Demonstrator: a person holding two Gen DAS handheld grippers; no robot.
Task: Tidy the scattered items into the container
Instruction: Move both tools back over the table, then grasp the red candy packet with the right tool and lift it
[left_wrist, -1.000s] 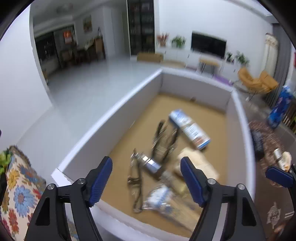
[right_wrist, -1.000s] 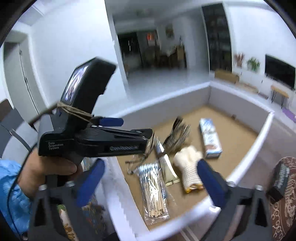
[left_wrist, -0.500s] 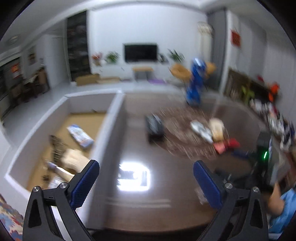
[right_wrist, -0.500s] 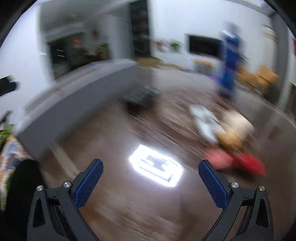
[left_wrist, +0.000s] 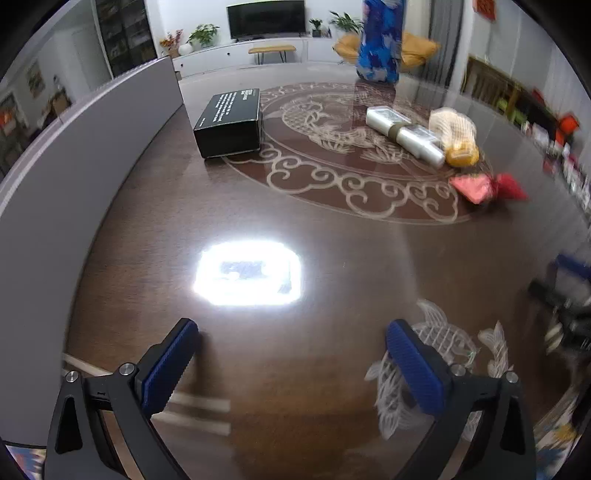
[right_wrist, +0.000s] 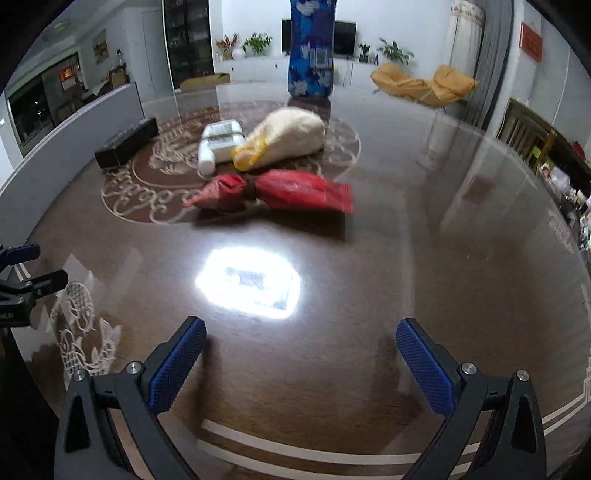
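A: Scattered items, four in number, lay on the dark glossy counter (right_wrist: 424, 229): a black box (left_wrist: 229, 123) just beside the grey wall of the container (left_wrist: 66, 177), a white wrapped roll (left_wrist: 404, 134), a pale glove with a yellow cuff (right_wrist: 284, 138) touching the roll, and a red packet (right_wrist: 273, 190) nearest the right hand-held gripper (right_wrist: 301, 363). None was yet in the container.

B: And the grippers?

A: Both stood wide and held nothing. The left hand-held gripper (left_wrist: 291, 367) had just been opening, with only bare counter between its jaws; the right showed the same wide gap over the counter.

B: Which step was in hand?

A: Judged from the empty jaws aimed at the counter, the approach to a fresh pick-up. The red packet lay straight ahead of the right gripper, the black box ahead and left of the left.

B: What did the next move call for?

A: Probably a reach forward and down, jaws straddling the packet's tied waist, then closure before any lift towards the container.
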